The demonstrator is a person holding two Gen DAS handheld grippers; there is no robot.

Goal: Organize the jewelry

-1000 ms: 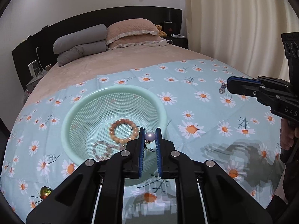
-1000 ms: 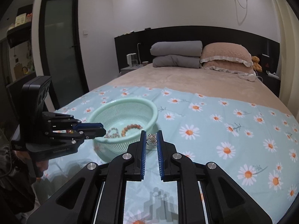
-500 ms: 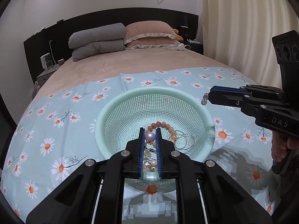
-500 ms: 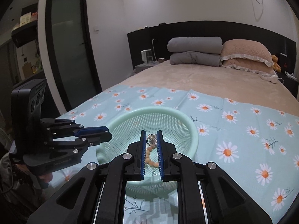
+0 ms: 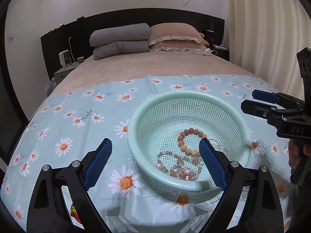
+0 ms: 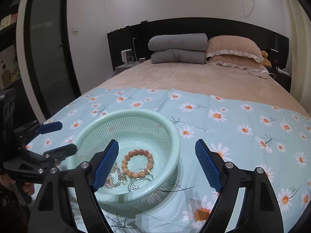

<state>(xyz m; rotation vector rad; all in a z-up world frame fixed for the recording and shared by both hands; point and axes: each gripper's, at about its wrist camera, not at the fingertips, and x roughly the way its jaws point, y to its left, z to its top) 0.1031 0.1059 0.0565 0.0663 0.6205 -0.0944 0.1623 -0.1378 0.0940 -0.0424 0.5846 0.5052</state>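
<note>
Bed, foot end: daisy cloth (image 5: 81, 128) spread flat over the beige cover.

Basket (image 5: 136, 120): pale green, perforated, round, upright on the cloth. Holds all the jewelry in view inside it.

Contents of basket:
- Orange bracelet (image 5: 181, 138): round beads, lying flat on the basket floor, toward the middle.
- Pearl strand (image 5: 175, 168): pinkish and white beads, heaped against the near wall, just beside the orange bracelet.
- Wire hoop (image 6: 139, 181) with a small clear stone: seen from the right wrist view at the near wall, touching the orange bracelet's edge.

Left gripper (image 5: 155, 164): above the near rim of the basket, jaws opening, now spread wide, nothing between the blue pads. Its right pad overlaps the basket interior in view; its left pad sits over bare cloth.

Right gripper (image 6: 157, 163): above the basket's right side, jaws opening, likewise wide, nothing pinched. Its left pad lies over the basket interior, its right pad over cloth.

Off the basket: a small red-and-gold item (image 5: 74, 214) on the cloth at the lower left of the left wrist view, partly hidden by the gripper; kind not clear.

Head of bed: grey bedding (image 6: 177, 48) folded, pillows (image 6: 233, 51) beside it.
</note>
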